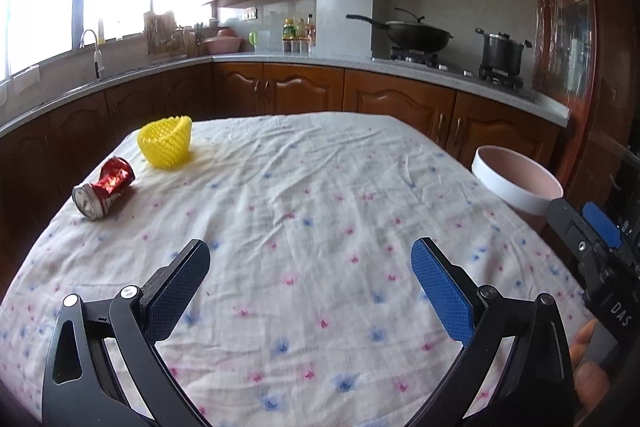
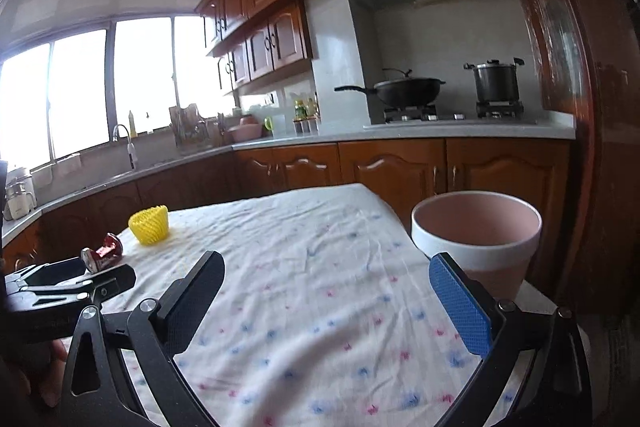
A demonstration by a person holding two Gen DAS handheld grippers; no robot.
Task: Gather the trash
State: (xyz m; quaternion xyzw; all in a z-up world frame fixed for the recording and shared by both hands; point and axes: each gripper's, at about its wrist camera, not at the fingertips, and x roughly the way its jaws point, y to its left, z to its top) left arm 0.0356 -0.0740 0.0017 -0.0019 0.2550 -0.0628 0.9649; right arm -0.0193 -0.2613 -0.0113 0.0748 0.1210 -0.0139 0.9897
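A crushed red can (image 1: 105,191) lies on its side at the table's left edge, with a yellow foam fruit net (image 1: 165,143) standing just behind it. Both show small in the right wrist view, the can (image 2: 103,252) and the net (image 2: 149,225). A pink bin with a white rim (image 2: 476,235) stands beside the table's right edge; the left wrist view shows that bin (image 1: 516,183) too. My left gripper (image 1: 310,259) is open over the cloth, nothing between its fingers. My right gripper (image 2: 326,269) is open too and empty, close to the bin.
The table carries a white cloth with pink and blue flowers (image 1: 304,195). Behind it runs a wooden kitchen counter (image 1: 280,59) with a sink tap, bottles, a wok (image 1: 416,35) and a pot (image 1: 502,53) on the stove. A hand (image 1: 588,355) holds the right gripper.
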